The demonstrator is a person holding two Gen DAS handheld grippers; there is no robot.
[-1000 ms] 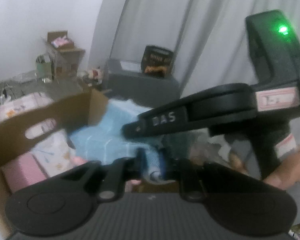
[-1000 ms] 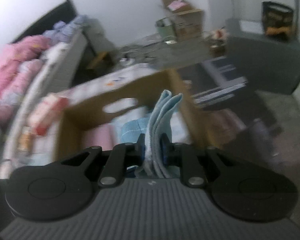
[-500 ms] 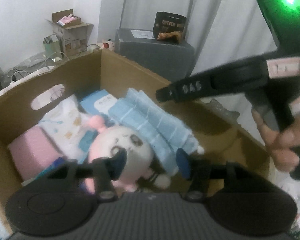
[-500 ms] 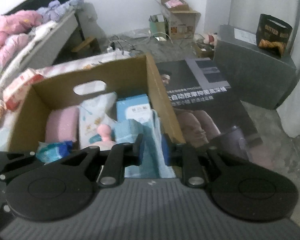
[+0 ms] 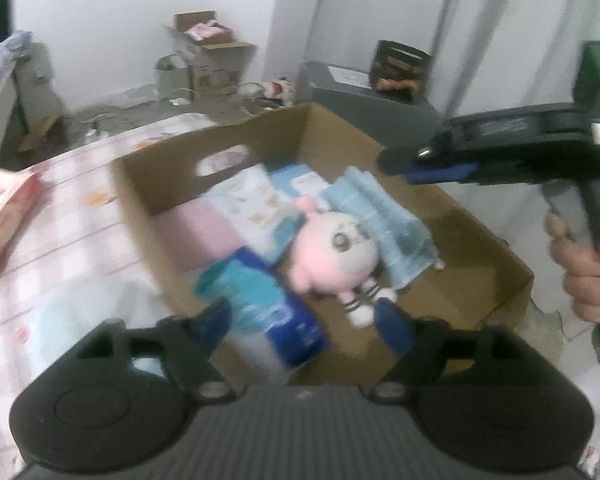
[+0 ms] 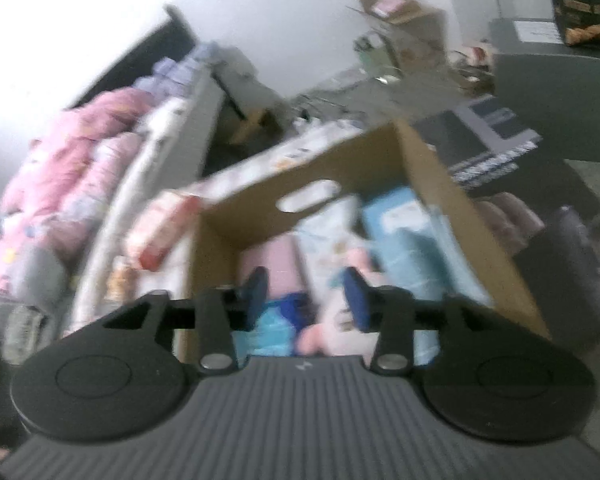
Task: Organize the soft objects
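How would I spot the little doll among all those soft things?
Find the open cardboard box on the checked cloth. Inside, toward its near right, the doll lies against a folded light blue towel. It is the only thing with a round pink head, a face and striped legs; everything else is flat packs or cloth.

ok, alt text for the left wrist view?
Open cardboard box holding a pink plush, folded blue towel and soft packs. The left claw hangs above its near edge, jaws opening, nothing between them. The right claw reaches in from the right, hand-held.
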